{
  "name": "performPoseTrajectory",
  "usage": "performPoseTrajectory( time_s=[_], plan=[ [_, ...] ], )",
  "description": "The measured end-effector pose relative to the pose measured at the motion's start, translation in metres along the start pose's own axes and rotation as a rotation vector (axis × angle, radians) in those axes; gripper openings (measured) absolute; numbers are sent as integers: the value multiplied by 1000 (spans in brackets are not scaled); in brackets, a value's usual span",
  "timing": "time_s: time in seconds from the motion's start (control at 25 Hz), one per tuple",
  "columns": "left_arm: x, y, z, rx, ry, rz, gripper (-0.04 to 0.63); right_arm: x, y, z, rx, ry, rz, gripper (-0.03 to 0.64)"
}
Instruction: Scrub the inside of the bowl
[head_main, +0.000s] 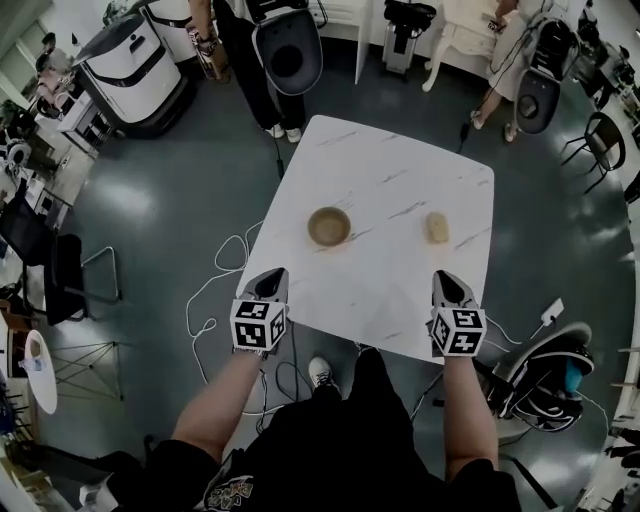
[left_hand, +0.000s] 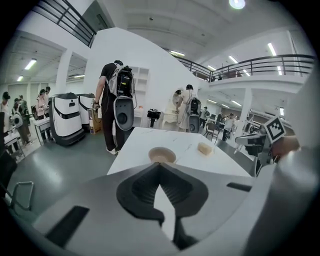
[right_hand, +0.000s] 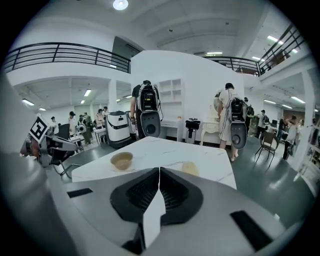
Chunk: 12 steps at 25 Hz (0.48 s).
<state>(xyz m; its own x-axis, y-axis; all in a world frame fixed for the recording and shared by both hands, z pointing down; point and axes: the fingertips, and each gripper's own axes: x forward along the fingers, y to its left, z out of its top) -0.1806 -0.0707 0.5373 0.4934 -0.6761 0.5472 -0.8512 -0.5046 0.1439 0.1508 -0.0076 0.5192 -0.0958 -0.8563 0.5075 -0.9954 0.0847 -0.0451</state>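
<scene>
Two things are sitting on the table (head_main: 400, 180) in the head view — an empty-looking bowl (head_main: 329, 227) and a sponge (head_main: 437, 228), well apart. Left gripper (left_hand: 160, 166) is showing clenched on nothing in its own view, facing the bowl; right gripper (right_hand: 159, 171) is likewise clenching empty — partly hiding the sponge.

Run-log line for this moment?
left tool: shut, empty | right tool: shut, empty | bowl: untouched on table | sponge: untouched, right of bowl

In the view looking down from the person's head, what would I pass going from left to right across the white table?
left gripper → bowl → tan sponge. The right gripper lines up with the sponge, so it has no clear place in the order.
</scene>
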Motion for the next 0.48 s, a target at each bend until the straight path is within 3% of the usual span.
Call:
performPoseTrajectory(
  time_s=[0.48],
  plan=[
    [-63, -98, -26, -23, -30, -98, 6, -71, 61, 5, 20, -71, 158, 21]
  ],
)
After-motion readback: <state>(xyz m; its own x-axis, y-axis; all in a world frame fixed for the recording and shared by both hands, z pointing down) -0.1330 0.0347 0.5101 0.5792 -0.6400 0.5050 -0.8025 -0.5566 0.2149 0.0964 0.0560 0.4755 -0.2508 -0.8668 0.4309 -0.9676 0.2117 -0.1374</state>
